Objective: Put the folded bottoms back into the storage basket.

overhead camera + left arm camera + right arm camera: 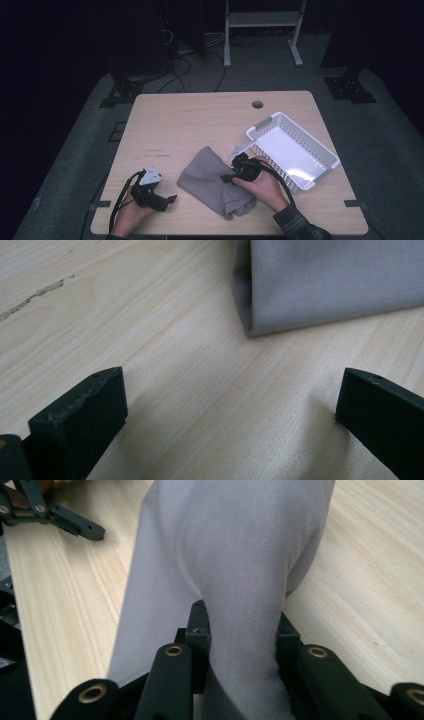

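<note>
Near the table's point(200, 115) front edge lies a grey cloth point(212, 180), loosely folded, soft and matte. Its right side is pinched between the right gripper's point(240, 630) jaws: the pick-up seems under way, likely towards the white basket point(320, 150) alongside. Next comes a clean lift. Left gripper point(230, 405) rests spread, empty, just beside the cloth.

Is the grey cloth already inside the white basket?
No, the grey cloth lies on the table beside the white basket, pinched in the right tongs.
</note>
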`<state>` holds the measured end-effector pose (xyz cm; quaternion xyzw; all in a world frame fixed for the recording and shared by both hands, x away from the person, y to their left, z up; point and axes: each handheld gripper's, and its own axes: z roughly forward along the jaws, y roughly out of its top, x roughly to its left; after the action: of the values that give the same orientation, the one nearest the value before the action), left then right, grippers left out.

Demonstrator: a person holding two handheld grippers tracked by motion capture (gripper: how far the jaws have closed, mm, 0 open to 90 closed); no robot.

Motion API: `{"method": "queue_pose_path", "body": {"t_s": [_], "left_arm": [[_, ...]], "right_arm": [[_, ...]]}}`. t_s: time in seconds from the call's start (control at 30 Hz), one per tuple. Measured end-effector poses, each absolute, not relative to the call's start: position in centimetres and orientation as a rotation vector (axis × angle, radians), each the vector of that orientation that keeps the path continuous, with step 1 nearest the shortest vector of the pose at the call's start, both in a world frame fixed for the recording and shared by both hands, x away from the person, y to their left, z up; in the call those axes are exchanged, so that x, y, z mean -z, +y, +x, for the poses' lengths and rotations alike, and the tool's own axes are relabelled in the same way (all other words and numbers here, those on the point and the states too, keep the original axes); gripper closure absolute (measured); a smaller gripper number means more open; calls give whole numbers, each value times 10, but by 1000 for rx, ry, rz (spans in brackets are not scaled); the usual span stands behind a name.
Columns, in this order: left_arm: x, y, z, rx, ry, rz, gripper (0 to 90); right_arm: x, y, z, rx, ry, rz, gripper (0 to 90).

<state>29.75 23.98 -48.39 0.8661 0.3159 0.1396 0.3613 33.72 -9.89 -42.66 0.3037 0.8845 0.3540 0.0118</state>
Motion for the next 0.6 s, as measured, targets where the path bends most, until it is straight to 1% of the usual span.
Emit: {"method": "queue_pose_path", "body": {"t_s": [0.47,0.6], "left_arm": [[484,240,298,-362,812,2233,0],[484,240,297,-357,816,2232,0]], "right_arm": [[397,-117,334,-1178,2693,960,691],[383,-126,333,-1211,2664,978,691]]}}
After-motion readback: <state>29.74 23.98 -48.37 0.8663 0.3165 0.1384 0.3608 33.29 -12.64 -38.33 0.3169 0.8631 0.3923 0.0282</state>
